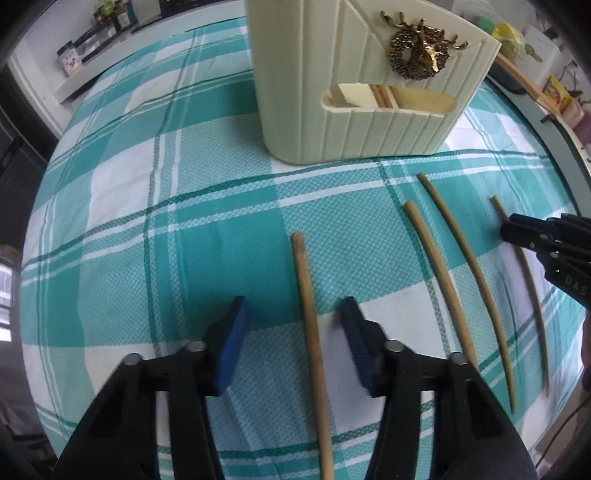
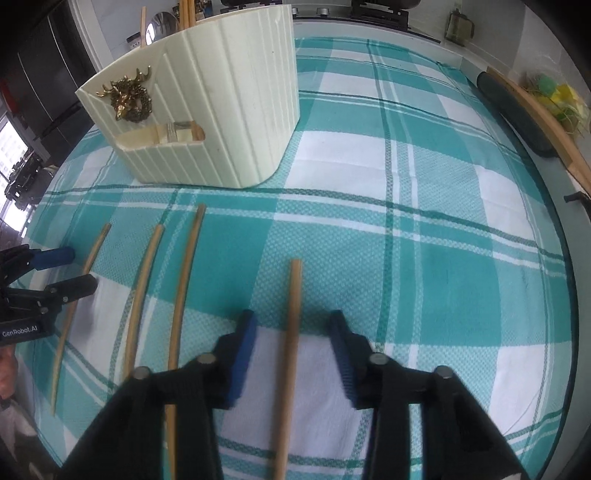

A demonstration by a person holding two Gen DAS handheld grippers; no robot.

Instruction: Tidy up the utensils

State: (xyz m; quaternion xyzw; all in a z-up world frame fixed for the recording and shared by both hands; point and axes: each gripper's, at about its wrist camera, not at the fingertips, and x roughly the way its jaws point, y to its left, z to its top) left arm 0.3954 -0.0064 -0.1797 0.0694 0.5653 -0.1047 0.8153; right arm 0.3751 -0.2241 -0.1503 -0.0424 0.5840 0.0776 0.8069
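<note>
1. Four wooden chopsticks lie side by side on the worktop's teal checked cloth (image 1: 192, 229), in front of the cream utensil holder (image 1: 354, 74).
2. The left claw (image 1: 293, 314) gapes wide, straddling the leftmost chopstick (image 1: 308, 317) — gripping nothing.
3. The right claw (image 2: 293, 325) is spread just as wide around the rightmost chopstick (image 2: 291, 332) — empty too.
4. The two middle chopsticks (image 1: 439, 280) rest between them, untouched.

I'm in a home kitchen: checked tablecloth (image 1: 184, 221) under me, jars (image 1: 110, 14) shelved upper left, stove knobs (image 2: 321, 11) along the top edge.
</note>
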